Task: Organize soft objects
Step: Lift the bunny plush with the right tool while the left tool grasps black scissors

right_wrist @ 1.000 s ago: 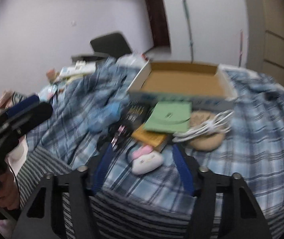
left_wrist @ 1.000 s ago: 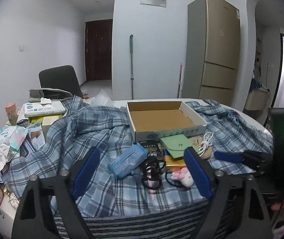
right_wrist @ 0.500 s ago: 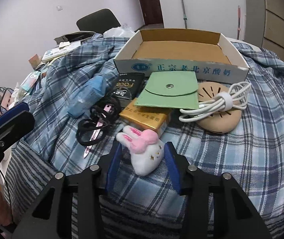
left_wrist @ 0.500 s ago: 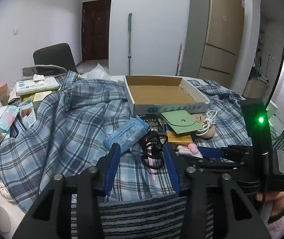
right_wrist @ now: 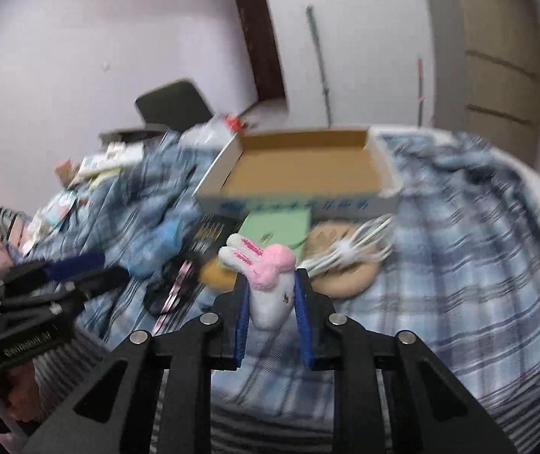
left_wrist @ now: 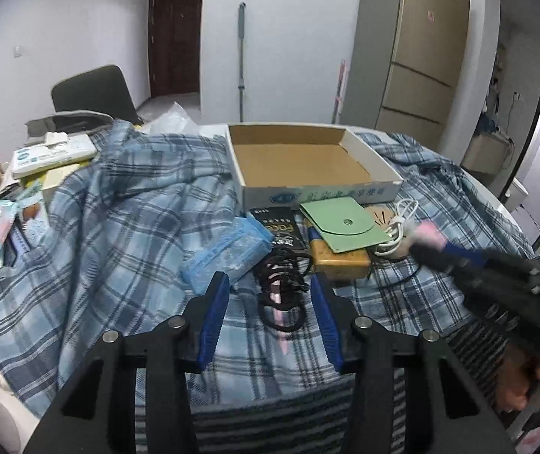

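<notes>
right now our right gripper (right_wrist: 270, 295) pinches the plush bunny (right_wrist: 268, 283) between its blue pads (right_wrist: 241, 317), the white body squeezed in the gap and the pink head with striped ears poking up and to the left above the fingertips. we hold it lifted off the plaid blanket (right_wrist: 459, 257), in front of the cardboard box (right_wrist: 304, 168), which sits open and tilted slightly on the cloth. just behind the bunny lie the green pouch (right_wrist: 277, 227), the tan round pad (right_wrist: 342, 280) and the white cable (right_wrist: 349, 249) coiled on top of it; this view is smeared with motion blur. our left gripper (left_wrist: 270, 295) hangs with its fingers spread and nothing between them, low over the black cord tangle (left_wrist: 281, 287) on the blanket, with the blue packet (left_wrist: 224, 253) just to its left and the yellow box (left_wrist: 340, 259) just beyond its right finger. from the left wrist view the bunny shows only as a pink blur at the tip of the right gripper, near the cable.
</notes>
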`<state>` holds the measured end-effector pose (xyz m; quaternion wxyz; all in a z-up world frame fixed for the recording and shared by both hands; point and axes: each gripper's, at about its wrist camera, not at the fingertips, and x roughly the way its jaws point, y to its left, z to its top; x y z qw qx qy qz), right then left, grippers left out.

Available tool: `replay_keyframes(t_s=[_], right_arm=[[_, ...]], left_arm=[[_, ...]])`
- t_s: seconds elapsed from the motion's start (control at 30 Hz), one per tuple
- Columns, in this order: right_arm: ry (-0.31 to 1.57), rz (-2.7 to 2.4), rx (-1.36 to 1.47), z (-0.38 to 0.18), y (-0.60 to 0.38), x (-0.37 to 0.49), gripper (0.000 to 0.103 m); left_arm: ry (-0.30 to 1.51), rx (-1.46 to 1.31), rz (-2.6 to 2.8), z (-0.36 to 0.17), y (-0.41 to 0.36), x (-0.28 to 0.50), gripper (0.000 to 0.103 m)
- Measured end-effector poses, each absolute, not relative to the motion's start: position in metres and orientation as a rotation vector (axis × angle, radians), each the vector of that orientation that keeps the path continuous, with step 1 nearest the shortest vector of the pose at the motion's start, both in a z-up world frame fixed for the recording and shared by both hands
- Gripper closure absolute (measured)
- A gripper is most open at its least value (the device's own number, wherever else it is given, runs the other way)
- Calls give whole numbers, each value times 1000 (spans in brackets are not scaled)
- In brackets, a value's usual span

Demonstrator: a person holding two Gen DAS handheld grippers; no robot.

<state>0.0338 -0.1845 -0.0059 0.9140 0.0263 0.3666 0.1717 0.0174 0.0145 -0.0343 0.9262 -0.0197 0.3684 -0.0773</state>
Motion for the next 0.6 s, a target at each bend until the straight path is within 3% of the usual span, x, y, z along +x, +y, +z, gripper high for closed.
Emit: replay_keyframes(t_s=[0.27,0.6], right_arm=[[622,246,49,-2,-203,37,82],[608,295,0,-16,-192,31,82]], left_arm=[[833,-104,-237,-43,6,48,56],[949,-98,-249,-73,5,71,56]])
